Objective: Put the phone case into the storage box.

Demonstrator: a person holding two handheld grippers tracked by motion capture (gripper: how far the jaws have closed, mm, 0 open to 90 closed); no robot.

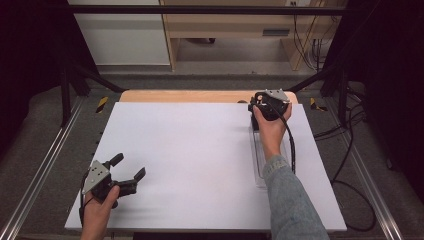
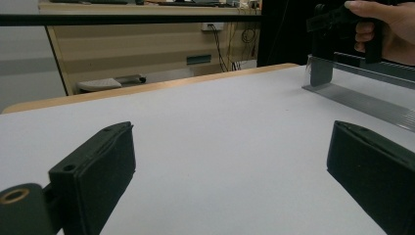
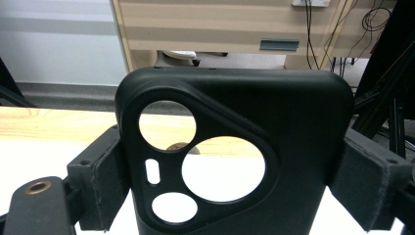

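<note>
A black phone case [image 3: 303, 147] with a three-cornered camera cutout stands upright between the jaws of my right gripper [image 3: 232, 178], which is shut on its two sides. From above, that right gripper [image 1: 259, 106] is at the far right of the white table [image 1: 200, 150], held in a hand with a denim sleeve. A clear plastic tray [image 1: 260, 167] lies on the table under that forearm. My left gripper [image 1: 131, 165] rests near the front left corner, its jaws wide open with bare table between them [image 2: 230, 161]. In the left gripper view the right gripper [image 2: 337, 24] hovers over the tray's far end [image 2: 352, 93].
A strip of wooden tabletop [image 1: 200, 96] runs along the far edge of the white sheet. Metal rails [image 1: 45, 165] flank the table on both sides, and cables [image 1: 350, 150] trail off to the right. Cabinets stand beyond the table.
</note>
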